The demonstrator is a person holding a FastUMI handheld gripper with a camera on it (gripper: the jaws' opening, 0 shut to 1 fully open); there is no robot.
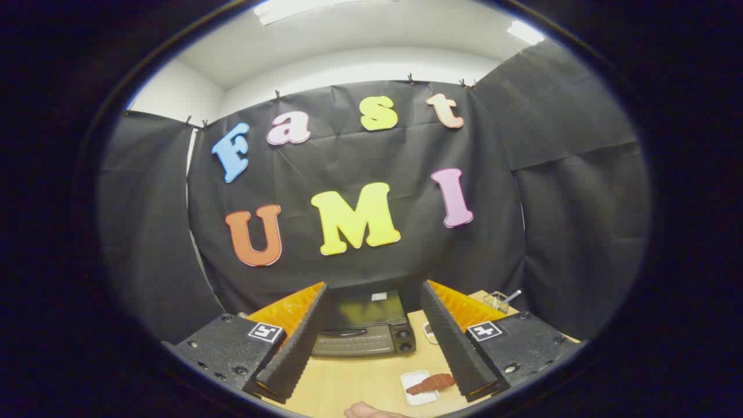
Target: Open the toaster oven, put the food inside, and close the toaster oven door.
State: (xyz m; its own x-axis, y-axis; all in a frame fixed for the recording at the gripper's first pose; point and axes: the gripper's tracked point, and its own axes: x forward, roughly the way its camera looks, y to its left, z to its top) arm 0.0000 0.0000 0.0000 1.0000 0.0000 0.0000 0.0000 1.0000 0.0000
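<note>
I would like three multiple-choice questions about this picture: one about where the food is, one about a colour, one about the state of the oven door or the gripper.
1. Where is the food?
A. inside the toaster oven
B. on a small white tray on the table, nearer than the oven
C. between closed fingers

2. What colour is the table?
A. light wood
B. blue
C. white

3. How is the toaster oven door?
A. closed
B. fully open
C. removed

Answers:
1 B, the reddish-brown piece lies on the white tray beside one finger.
2 A, the surface is pale wood.
3 A, the glass door stands upright above its handle; the hand-held gripper is open and holds nothing.
</note>
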